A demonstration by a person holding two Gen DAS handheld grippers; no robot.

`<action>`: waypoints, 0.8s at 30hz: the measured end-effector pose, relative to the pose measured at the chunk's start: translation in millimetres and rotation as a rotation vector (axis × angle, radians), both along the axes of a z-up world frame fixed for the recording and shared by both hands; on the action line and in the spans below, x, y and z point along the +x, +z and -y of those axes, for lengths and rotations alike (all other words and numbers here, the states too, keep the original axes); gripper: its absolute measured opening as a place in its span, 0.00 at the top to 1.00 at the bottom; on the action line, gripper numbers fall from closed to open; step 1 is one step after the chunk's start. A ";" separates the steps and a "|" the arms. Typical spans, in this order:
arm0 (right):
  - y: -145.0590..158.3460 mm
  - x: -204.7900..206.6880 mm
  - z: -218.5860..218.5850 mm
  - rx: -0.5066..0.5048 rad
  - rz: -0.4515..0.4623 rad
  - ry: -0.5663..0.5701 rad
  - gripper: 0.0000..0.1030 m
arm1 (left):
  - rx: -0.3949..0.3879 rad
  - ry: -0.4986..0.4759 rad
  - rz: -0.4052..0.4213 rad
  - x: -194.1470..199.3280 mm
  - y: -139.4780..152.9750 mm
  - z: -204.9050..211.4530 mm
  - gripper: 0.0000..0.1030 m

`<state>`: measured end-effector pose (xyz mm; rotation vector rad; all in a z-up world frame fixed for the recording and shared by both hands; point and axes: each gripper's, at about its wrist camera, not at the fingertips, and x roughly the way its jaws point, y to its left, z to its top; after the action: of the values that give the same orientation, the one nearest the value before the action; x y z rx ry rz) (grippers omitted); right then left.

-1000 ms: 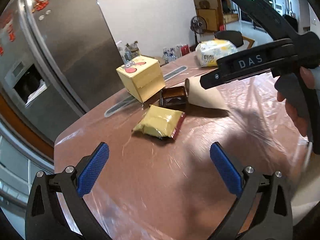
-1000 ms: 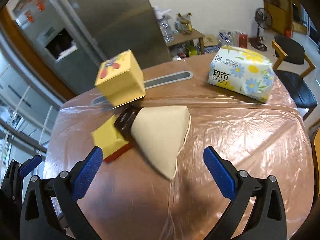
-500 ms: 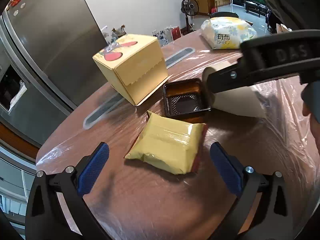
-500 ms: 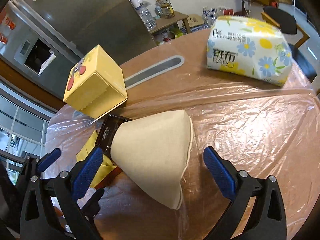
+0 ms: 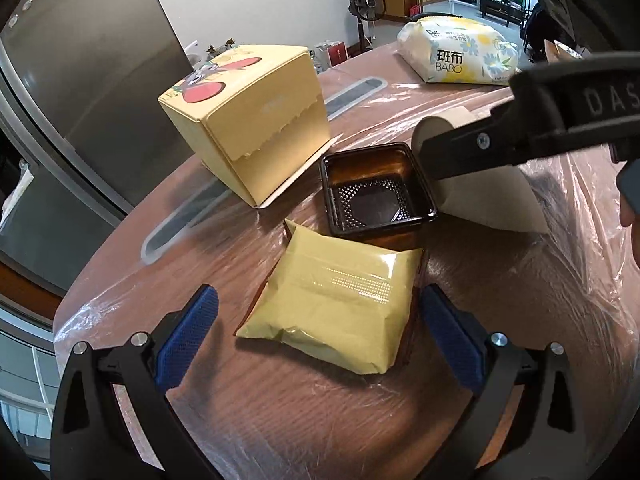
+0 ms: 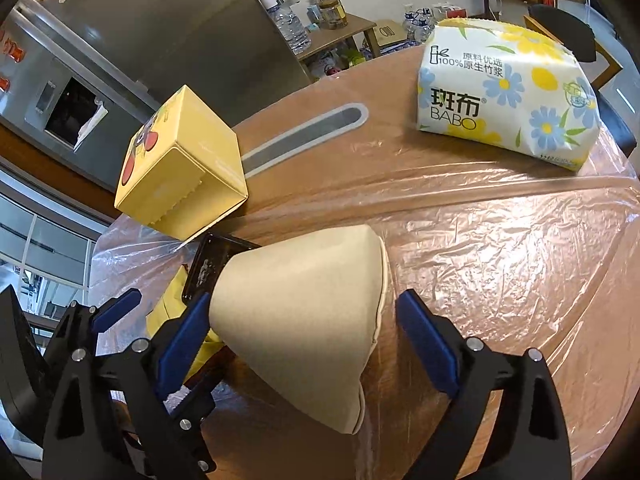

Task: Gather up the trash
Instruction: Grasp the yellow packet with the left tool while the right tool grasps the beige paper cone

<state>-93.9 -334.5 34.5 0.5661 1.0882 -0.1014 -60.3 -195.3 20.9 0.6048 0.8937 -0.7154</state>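
A yellow snack packet (image 5: 340, 300) lies flat on the plastic-covered table, between the open fingers of my left gripper (image 5: 316, 332). Just beyond it sit a black plastic tray (image 5: 376, 192) and a yellow carton (image 5: 256, 120). A squashed beige paper cup (image 6: 308, 328) lies on its side between the open fingers of my right gripper (image 6: 308, 340); its left pad (image 6: 184, 340) is close to the cup's narrow end. The cup also shows in the left wrist view (image 5: 488, 200), partly hidden by the right gripper's body. The packet's edge (image 6: 168, 304) and the tray (image 6: 208, 268) show behind the cup.
A pack of BABO tissues (image 6: 504, 96) lies at the far right of the table (image 6: 520, 280). A steel fridge (image 5: 88, 80) stands close behind the table's left edge. A side table with bottles (image 6: 328, 28) and a dark chair (image 6: 568, 28) stand beyond.
Both grippers have moved forward and down. The packet now lies between the left fingers and the cup between the right fingers. Both stay open.
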 end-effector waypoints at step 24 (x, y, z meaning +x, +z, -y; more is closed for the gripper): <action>2.8 -23.2 9.8 0.024 0.053 0.067 0.29 | -0.058 0.004 -0.065 -5.6 10.9 -9.9 0.37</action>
<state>-117.0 -344.2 37.3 0.5505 1.0571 -0.0151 -65.9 -185.4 31.8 0.5310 0.9312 -0.7585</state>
